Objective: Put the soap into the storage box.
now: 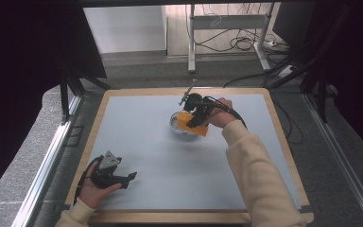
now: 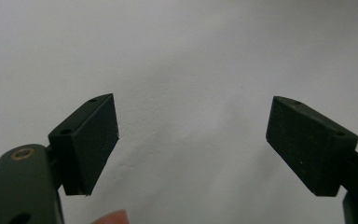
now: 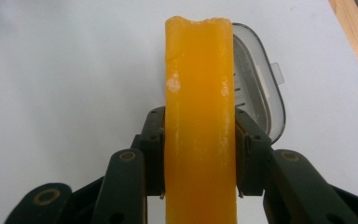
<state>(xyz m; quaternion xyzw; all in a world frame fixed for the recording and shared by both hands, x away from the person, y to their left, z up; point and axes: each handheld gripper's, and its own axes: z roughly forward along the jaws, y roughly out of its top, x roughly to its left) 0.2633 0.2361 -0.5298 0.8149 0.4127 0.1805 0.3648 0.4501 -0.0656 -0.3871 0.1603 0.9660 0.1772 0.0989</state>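
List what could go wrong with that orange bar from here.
The right tool grips the orange bar only near its lower end, so it may pivot or slip out. The clear dish lies beside and beneath it; a crooked descent could catch its rim or tip it. The left tool is open, far away.

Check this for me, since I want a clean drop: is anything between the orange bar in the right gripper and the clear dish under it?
Nothing visible is. The right gripper is shut on the orange bar, and the clear dish lies open on the table just behind and below it, with no lid or other object between them.
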